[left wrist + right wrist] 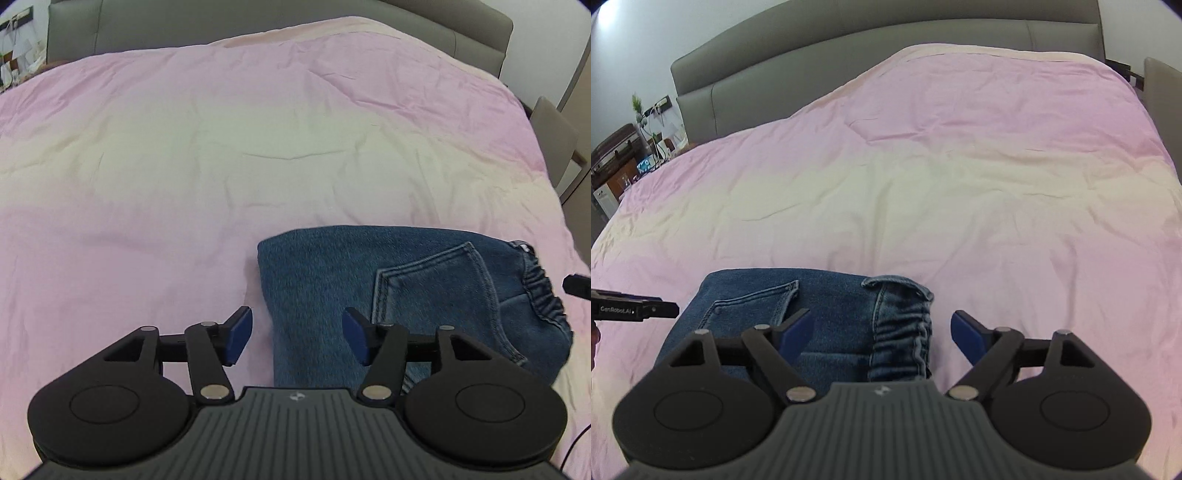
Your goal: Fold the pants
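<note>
Pink bedcover (pixel 960 184) bears folded jeans (pixel 827 310); grey headboard (pixel 886 51) behind.

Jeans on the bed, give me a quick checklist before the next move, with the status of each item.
1. Jeans folded into a compact stack: ok.
2. Left gripper open, holding nothing: ok.
3. Right gripper open, holding nothing: ok.
4. Waistband lying flat: not ok, bunched and curled at its top edge.
5. Pink bedspread clear beyond the jeans: ok.
6. Pant legs aligned under the fold: cannot tell.
</note>
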A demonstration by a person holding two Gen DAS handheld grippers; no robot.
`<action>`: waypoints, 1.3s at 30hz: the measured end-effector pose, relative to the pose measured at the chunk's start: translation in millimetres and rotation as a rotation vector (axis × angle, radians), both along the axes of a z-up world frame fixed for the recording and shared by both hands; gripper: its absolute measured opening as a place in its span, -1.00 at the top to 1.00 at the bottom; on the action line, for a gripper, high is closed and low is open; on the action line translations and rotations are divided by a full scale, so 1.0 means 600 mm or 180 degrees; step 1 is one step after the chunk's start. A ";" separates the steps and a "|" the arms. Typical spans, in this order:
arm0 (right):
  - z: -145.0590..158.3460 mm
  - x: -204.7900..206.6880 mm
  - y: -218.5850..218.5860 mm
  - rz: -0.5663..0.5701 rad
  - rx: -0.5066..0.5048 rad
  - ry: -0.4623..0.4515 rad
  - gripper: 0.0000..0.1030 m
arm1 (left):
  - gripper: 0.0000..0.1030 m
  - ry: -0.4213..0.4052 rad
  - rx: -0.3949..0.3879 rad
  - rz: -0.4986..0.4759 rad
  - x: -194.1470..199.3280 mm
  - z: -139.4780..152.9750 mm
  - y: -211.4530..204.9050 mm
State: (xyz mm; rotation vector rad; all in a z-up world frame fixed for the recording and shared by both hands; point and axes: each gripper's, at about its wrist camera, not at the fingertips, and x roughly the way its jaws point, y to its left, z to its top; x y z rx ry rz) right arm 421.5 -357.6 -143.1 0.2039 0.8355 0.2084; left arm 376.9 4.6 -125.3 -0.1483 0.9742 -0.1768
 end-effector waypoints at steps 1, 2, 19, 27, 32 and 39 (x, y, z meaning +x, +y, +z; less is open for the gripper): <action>-0.003 -0.018 -0.017 -0.0118 0.0108 0.0040 -0.53 | -0.37 0.0028 -0.0114 0.0051 -0.016 0.001 0.011; -0.006 -0.036 -0.034 -0.0236 0.0276 0.0101 -0.53 | -0.40 0.0063 -0.0282 0.0114 -0.032 0.000 0.026; -0.220 -0.096 -0.088 -0.0977 0.2311 0.0897 -0.82 | -0.64 0.0436 -0.1282 0.0690 -0.066 -0.120 0.082; -0.239 -0.069 -0.071 -0.0858 0.2289 0.0933 -0.82 | -0.52 0.0483 -0.1191 0.0446 -0.045 -0.146 0.067; -0.236 -0.061 -0.052 -0.0889 0.2100 0.0904 -0.83 | -0.21 0.0554 -0.1165 0.0374 -0.038 -0.143 0.061; -0.206 -0.072 -0.034 -0.0917 0.1824 0.0786 -0.58 | 0.16 0.0452 -0.0944 0.0352 -0.045 -0.110 0.037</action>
